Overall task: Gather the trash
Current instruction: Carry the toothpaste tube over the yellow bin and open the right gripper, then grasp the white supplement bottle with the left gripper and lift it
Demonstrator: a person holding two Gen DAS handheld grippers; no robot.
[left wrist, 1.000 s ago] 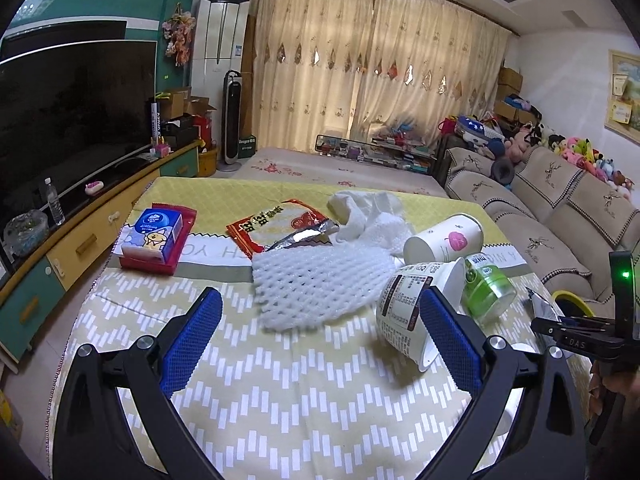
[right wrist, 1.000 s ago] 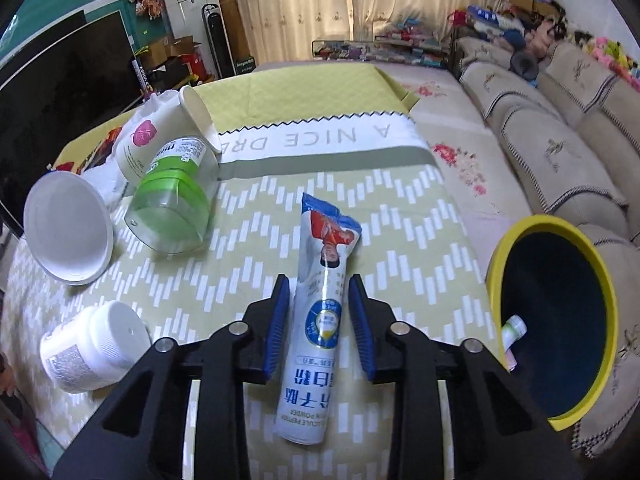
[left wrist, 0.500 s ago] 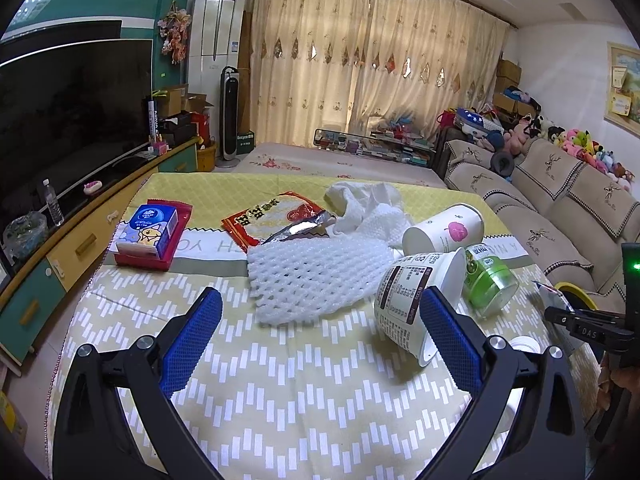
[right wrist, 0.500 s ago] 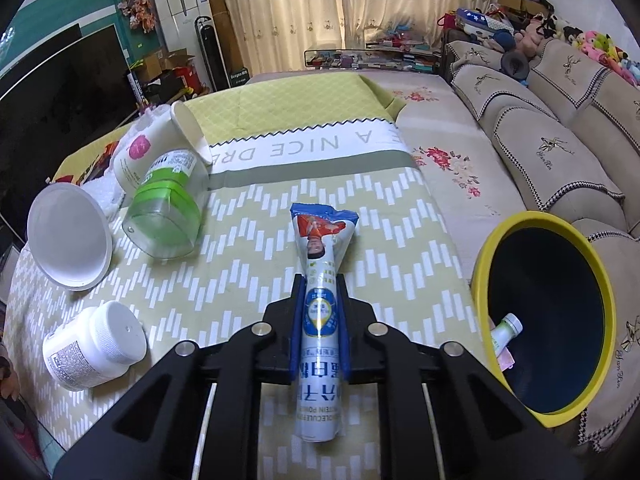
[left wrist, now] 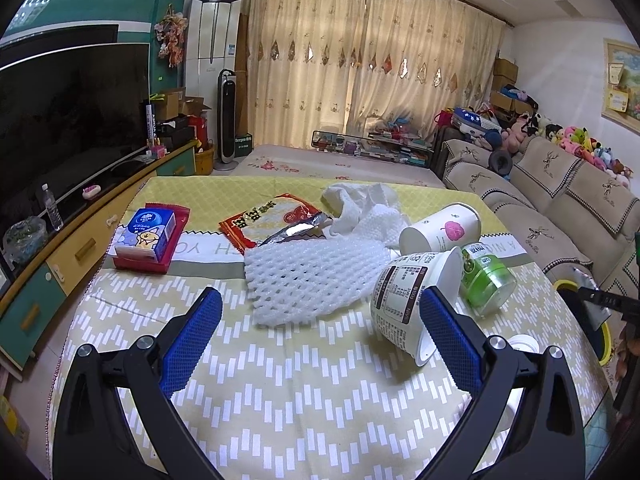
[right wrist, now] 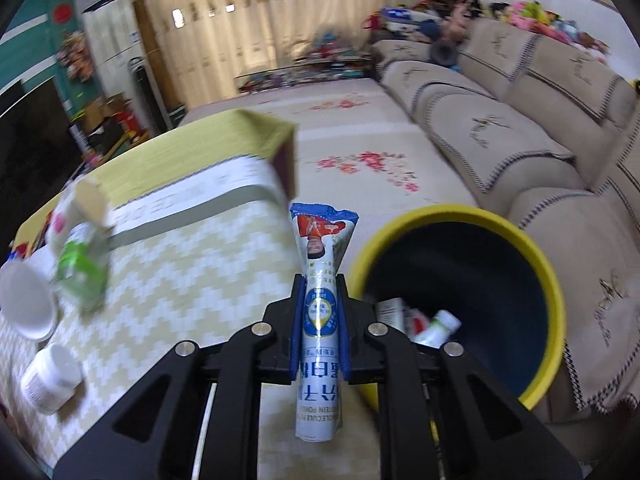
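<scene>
Hovering over a cluttered table (left wrist: 304, 400), the left gripper (left wrist: 320, 336) holds its blue pads wide apart with nothing between them; beyond its left finger sits a red tray with a tissue pack (left wrist: 150, 236), straight ahead lie a sheet of white foam netting (left wrist: 312, 276) and a red snack wrapper (left wrist: 272, 218), and touching the tip of its right finger in view is a tipped noodle cup (left wrist: 412, 300), with a green jar (left wrist: 486, 280) and a paper cup (left wrist: 440, 228) beyond it. To the right, the right gripper (right wrist: 319, 296) is clamped on a blue-and-white sachet (right wrist: 322, 280), lifted off the tablecloth and pointing past the table's edge, with a yellow-rimmed bin (right wrist: 552, 280) just to its right, a few discarded items at its bottom.
</scene>
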